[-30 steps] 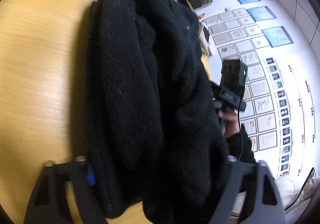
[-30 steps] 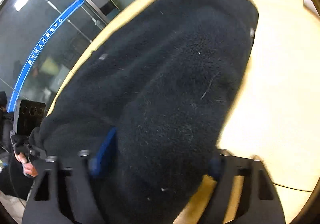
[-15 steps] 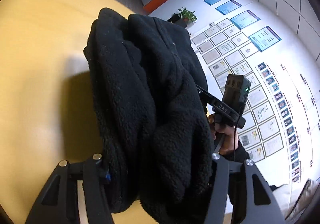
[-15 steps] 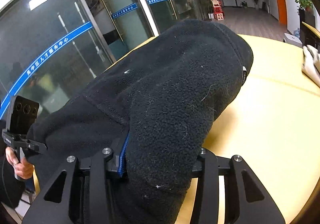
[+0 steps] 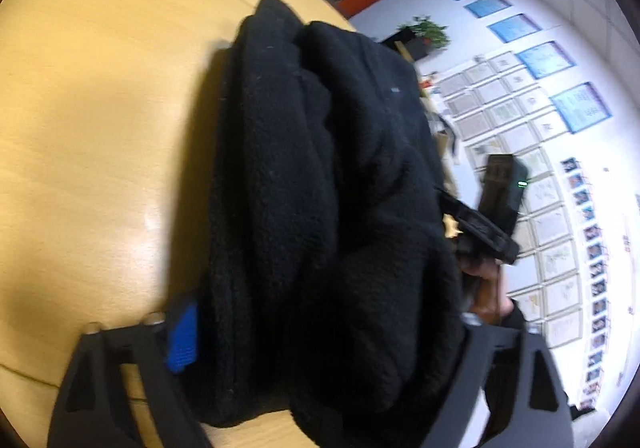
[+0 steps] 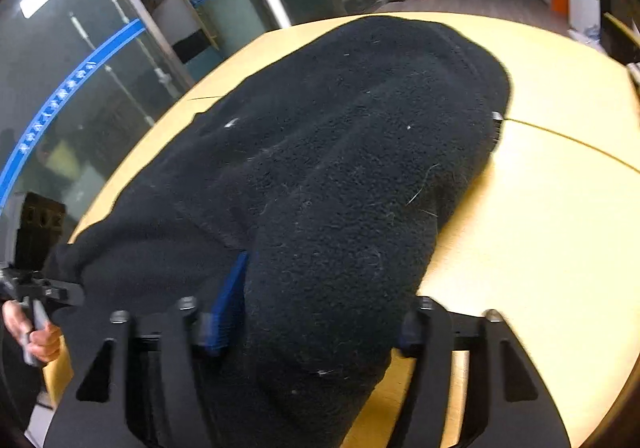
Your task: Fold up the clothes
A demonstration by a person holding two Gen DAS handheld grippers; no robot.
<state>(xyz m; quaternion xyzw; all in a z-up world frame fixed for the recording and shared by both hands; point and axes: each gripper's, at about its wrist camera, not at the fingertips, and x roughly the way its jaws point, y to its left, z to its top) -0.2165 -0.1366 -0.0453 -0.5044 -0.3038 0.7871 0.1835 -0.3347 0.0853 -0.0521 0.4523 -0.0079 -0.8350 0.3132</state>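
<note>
A thick black fleece garment (image 5: pixel 320 207) lies bunched and folded over on the yellow wooden table (image 5: pixel 92 135). My left gripper (image 5: pixel 320 348) has its jaws set wide around the near end of the fleece, the blue pad (image 5: pixel 182 336) against the cloth. My right gripper (image 6: pixel 308 324) is likewise closed around a thick roll of the same fleece (image 6: pixel 340 175), its blue pad (image 6: pixel 228 300) pressed into the fabric. In the left wrist view the right gripper body (image 5: pixel 492 215) shows beyond the garment; in the right wrist view the left gripper (image 6: pixel 32 248) shows at far left.
The table (image 6: pixel 540 207) has a seam line (image 6: pixel 568 143) and a curved edge on the glass-wall side. A white wall with framed papers (image 5: pixel 520 119) and a plant (image 5: pixel 428 31) stand beyond the table. Glass doors (image 6: pixel 120 47) are behind.
Both grippers came down with the fleece from a raised position; the garment now rests lower and flatter on the table, and both views tilted toward the tabletop.
</note>
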